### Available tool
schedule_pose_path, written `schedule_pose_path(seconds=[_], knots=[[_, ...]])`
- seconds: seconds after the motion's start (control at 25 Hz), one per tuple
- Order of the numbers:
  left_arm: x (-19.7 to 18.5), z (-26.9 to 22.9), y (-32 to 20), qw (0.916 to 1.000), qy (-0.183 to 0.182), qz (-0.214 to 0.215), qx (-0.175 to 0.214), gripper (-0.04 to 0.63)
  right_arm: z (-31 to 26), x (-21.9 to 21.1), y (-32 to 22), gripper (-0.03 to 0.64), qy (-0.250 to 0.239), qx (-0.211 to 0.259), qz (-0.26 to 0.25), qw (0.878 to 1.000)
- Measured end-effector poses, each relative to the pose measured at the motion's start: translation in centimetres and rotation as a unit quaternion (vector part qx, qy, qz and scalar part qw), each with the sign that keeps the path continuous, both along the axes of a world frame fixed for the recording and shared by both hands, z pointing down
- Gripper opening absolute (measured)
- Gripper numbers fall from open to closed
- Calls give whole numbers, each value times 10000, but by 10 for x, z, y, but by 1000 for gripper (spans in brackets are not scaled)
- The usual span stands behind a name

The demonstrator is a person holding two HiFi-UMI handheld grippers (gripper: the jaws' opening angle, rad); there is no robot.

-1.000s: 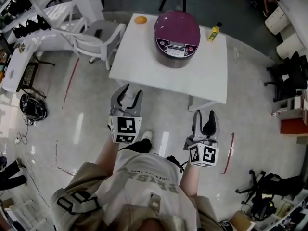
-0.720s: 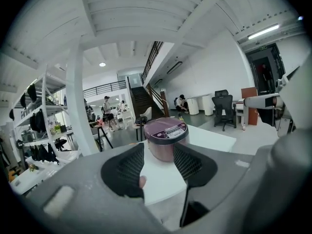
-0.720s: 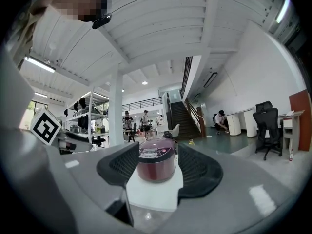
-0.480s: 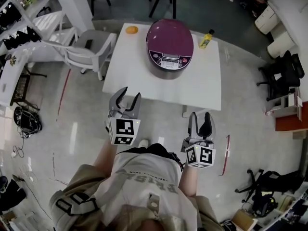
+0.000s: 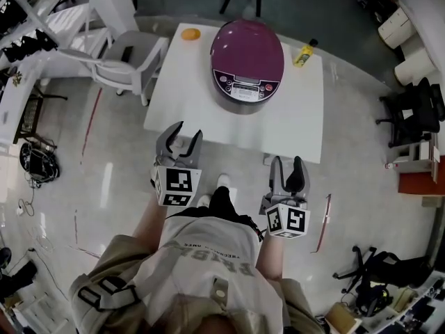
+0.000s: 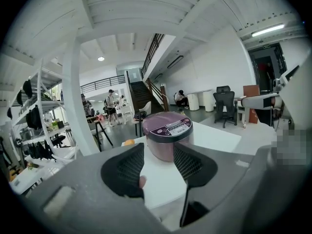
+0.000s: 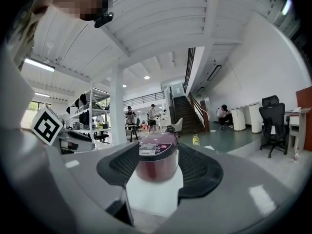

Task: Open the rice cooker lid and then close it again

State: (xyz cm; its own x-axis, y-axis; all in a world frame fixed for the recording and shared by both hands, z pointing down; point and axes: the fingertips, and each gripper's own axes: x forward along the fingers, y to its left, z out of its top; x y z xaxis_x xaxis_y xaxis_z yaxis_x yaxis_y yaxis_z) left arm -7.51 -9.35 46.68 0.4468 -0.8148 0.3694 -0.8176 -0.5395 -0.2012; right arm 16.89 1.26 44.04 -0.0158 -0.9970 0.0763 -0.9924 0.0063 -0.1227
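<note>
A purple rice cooker point(image 5: 247, 62) with its lid down and a grey control panel stands at the far side of a white table point(image 5: 292, 120). It also shows ahead in the left gripper view point(image 6: 167, 139) and in the right gripper view point(image 7: 157, 161). My left gripper point(image 5: 180, 136) hovers just before the table's near edge, open, nothing between its jaws. My right gripper point(image 5: 289, 169) hangs further back over the floor, also open and empty. Both are well short of the cooker.
An orange point(image 5: 190, 34) lies at the table's far left corner and a yellow bottle point(image 5: 304, 54) at its far right. A grey chair point(image 5: 127, 58) stands left of the table, shelving beyond it. Office chairs point(image 5: 411, 110) stand at the right. People are in the background.
Both grippers have moved forward toward the table; the left one now reaches its near edge. The jaws stand as wide as before.
</note>
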Motion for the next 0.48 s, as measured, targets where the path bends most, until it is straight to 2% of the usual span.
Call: schedule_pose_path(seconds=[0.48], knots=[[26, -9, -61, 9986, 49, -501, 142, 199, -5, 33, -85, 225, 13, 120, -480, 9988]])
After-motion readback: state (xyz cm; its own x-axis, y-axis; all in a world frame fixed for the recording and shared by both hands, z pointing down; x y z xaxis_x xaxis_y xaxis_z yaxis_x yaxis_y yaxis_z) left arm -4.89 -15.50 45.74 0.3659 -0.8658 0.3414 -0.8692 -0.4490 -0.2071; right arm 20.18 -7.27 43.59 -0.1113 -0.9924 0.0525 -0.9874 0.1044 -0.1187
